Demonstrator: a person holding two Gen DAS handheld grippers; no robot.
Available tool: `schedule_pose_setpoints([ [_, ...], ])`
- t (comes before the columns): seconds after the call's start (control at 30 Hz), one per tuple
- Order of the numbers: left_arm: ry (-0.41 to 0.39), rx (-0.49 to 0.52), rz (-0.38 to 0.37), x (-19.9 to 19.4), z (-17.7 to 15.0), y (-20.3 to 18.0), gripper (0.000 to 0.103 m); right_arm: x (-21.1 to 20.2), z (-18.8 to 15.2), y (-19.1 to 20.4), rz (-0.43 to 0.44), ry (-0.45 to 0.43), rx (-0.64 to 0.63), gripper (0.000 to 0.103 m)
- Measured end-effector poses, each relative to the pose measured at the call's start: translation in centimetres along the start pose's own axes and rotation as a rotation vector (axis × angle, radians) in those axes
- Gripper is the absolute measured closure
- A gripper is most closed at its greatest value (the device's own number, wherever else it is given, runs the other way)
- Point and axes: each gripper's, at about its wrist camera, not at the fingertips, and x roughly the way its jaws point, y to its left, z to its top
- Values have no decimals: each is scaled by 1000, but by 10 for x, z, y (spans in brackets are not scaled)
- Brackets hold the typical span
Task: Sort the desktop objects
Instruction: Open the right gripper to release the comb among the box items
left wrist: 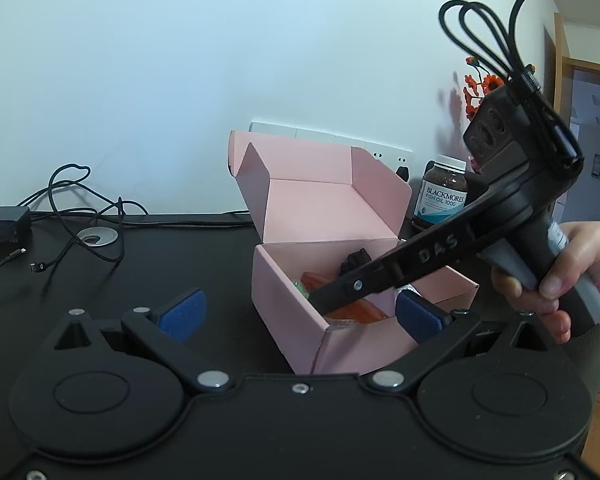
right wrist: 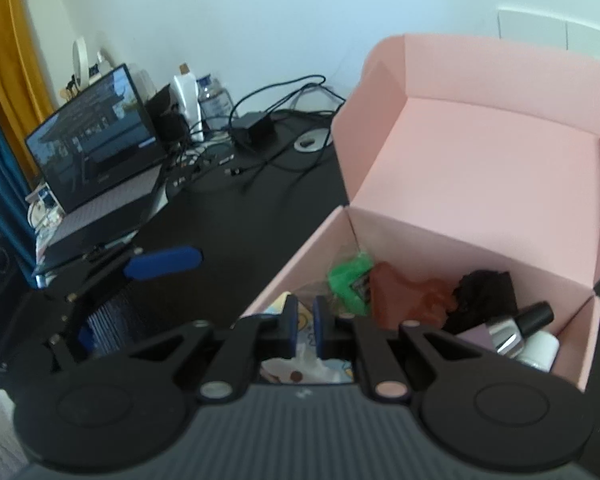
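Note:
An open pink cardboard box [left wrist: 292, 320] [right wrist: 480, 160] stands on the black desk with its lid up. Inside lie a green wrapped item [right wrist: 348, 276], a red-brown piece [right wrist: 404, 296], a black lump [right wrist: 484, 292] and small nail polish bottles [right wrist: 528, 336]. My right gripper [right wrist: 305, 324] [left wrist: 320, 300] reaches down into the box's near left corner, shut on a cartoon-printed packet [right wrist: 300, 372]. My left gripper [left wrist: 300, 314] stands open in front of the box, its blue pads [left wrist: 184, 312] on either side of the box's near corner, holding nothing.
A fish oil bottle [left wrist: 444, 196] and orange flowers [left wrist: 480, 88] stand behind the box on the right. Cables and a charger [left wrist: 6, 224] lie at the far left. A laptop [right wrist: 100, 160] and bottles [right wrist: 188, 100] sit further along the desk. A hand [left wrist: 572, 268] holds the right gripper's handle.

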Motion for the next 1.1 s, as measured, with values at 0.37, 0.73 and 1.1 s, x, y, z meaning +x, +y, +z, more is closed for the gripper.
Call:
schedule_pose_setpoints([
  [0.37,7,-12,-1,2,0,1,0,12,-6,-7,-51,67,4,95],
  [0.73,2,-27,1,0,1,4,0,5,-2,-6,-58,55,14,92],
  [1.1,1,-8,0,-1,1,0,0,-19,-6,-16,-214,-36,-31,90],
])
